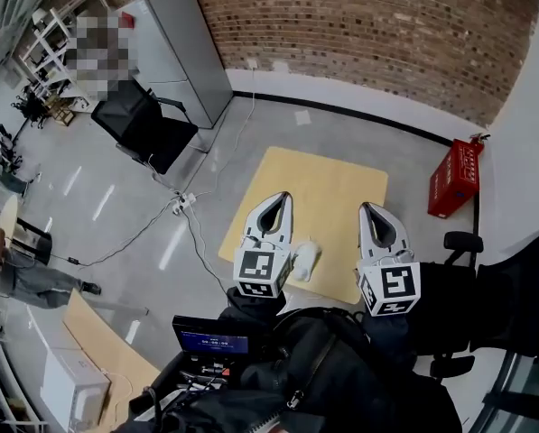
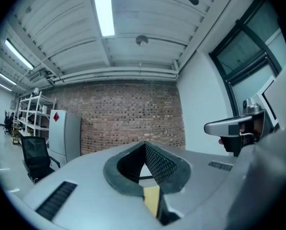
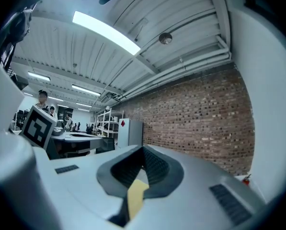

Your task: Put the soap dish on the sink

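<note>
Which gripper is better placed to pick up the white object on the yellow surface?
Left, probably: in the head view the white object appears right beside the left gripper, farther from the right gripper. Both are shut and empty, so either must open first.

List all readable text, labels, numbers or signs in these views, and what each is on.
No word or number reads clearly in any view.
Screen: lit lines, too small to read.
Red box: pale print, blurred.
Grey cabinet: red diamond sign, no legible lettering.
Marker cubes: black-and-white square patterns, not text.
</note>
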A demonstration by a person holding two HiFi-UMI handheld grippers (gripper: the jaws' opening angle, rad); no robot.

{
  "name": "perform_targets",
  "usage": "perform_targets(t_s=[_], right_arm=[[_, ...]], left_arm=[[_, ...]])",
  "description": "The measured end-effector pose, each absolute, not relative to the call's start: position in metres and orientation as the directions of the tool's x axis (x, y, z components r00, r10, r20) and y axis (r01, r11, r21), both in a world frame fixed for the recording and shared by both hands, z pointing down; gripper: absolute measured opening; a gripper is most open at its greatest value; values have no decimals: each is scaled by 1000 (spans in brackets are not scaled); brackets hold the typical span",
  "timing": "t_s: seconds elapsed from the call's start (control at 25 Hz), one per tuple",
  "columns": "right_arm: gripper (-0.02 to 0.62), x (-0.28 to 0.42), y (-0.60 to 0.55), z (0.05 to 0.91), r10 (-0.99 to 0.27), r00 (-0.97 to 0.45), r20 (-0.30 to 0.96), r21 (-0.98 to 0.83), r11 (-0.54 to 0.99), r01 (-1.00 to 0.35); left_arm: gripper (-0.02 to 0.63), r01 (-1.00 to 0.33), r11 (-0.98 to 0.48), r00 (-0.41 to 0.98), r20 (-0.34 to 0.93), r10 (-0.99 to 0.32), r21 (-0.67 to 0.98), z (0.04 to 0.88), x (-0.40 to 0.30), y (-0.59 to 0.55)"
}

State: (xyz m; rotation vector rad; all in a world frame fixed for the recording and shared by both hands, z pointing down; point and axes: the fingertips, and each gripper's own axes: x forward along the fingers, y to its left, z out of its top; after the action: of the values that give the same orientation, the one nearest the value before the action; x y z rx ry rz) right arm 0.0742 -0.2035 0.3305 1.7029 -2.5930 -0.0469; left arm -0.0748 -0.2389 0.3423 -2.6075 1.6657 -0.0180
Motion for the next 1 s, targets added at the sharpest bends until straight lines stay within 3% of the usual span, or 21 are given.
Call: perform_targets(t_s=[0.48,1.0], right_arm=[[5,86,-210,307,-925,-372,-77,67,367,-928],[5,88,-219,311,-925,-372,-76,39,370,-928]], left_arm=[[3,-887,-460,461,-112,-880,-39,314,-68,-241],[2,-877,-481,478,-109,-872,1,317,-70,-250]])
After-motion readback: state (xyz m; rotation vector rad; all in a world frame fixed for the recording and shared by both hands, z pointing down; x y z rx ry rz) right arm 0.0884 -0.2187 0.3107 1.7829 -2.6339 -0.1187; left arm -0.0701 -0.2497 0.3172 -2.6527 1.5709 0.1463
